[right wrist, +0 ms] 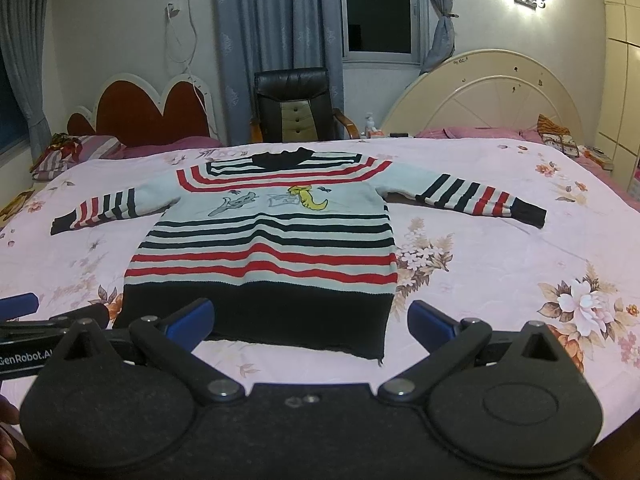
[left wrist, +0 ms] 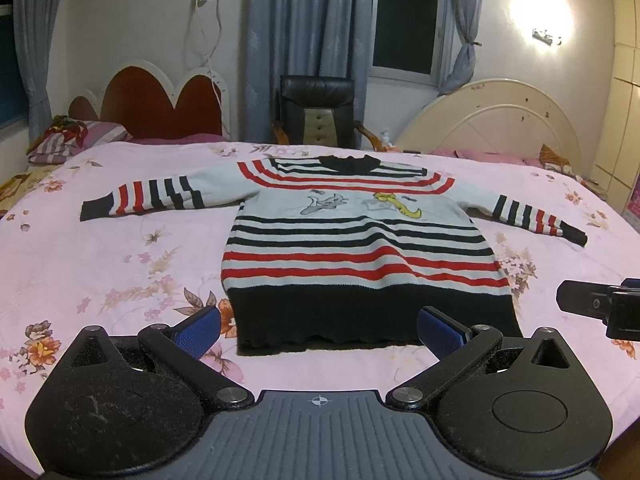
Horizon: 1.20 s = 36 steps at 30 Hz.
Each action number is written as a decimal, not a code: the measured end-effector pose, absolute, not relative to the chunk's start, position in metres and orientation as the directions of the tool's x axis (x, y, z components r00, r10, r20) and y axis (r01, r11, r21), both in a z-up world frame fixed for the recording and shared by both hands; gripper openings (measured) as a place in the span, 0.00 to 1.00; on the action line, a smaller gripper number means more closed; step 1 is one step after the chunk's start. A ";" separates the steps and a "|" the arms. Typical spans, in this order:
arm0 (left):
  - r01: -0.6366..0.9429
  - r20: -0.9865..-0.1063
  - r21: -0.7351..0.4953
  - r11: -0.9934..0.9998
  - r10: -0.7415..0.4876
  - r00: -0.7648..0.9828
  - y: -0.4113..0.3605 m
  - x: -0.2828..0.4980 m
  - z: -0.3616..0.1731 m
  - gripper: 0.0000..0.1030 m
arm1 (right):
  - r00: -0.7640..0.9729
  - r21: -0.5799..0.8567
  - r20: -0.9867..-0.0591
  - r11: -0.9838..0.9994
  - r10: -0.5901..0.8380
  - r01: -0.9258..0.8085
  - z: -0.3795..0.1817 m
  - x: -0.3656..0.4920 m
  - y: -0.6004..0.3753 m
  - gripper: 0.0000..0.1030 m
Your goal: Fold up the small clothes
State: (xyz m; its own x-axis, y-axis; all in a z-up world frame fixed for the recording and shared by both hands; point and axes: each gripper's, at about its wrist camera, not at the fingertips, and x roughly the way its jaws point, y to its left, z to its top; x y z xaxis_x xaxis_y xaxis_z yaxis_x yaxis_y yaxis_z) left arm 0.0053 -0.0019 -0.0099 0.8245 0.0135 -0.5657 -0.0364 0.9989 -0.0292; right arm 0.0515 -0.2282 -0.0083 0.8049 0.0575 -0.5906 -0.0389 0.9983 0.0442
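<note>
Nearest the left wrist camera, the left tongs stand wide apart, blue pads bare, holding nothing, low in the frame just short of the dark hem of the sweater. In the right wrist view the right tongs are likewise spread and empty, with the hem between and just beyond their tips. At the lower left of that view the left tongs show as a black bar with a blue tip, and at the right edge of the left wrist view a black part of the right tongs juts in.

The sweater lies flat, face up, on the pink flowered bed sheet, in the middle of both frames. Its hem is toward the cameras and its dark collar away, both sleeves stretched out to the sides. It is white with black and red stripes and has a grey figure and a yellow figure on the chest.

Farther back, a red heart-shaped headboard stands at the upper left, a black chair in the centre before grey curtains, and a cream rounded headboard at the upper right. A dark window sits above.
</note>
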 end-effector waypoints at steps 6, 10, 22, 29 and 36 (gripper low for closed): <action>-0.037 -0.565 -0.030 0.999 0.014 0.825 0.000 0.005 -0.010 1.00 | 0.805 0.045 -0.591 0.998 0.057 -0.038 -0.008 0.051 -0.229 0.99; -0.037 -0.567 -0.029 0.999 0.014 0.823 -0.003 0.006 -0.011 1.00 | 0.804 0.047 -0.591 0.998 0.057 -0.036 -0.008 0.051 -0.229 0.99; -0.037 -0.568 -0.030 0.999 0.013 0.823 -0.003 0.004 -0.011 1.00 | 0.804 0.050 -0.592 0.998 0.056 -0.032 -0.010 0.049 -0.233 0.99; -0.036 -0.566 -0.028 0.999 0.014 0.824 -0.004 0.003 -0.011 1.00 | 0.804 0.050 -0.592 0.998 0.055 -0.032 -0.010 0.049 -0.233 0.99; -0.036 -0.564 -0.028 0.999 0.014 0.825 -0.004 0.002 -0.011 1.00 | 0.804 0.049 -0.592 0.998 0.055 -0.033 -0.010 0.049 -0.233 0.99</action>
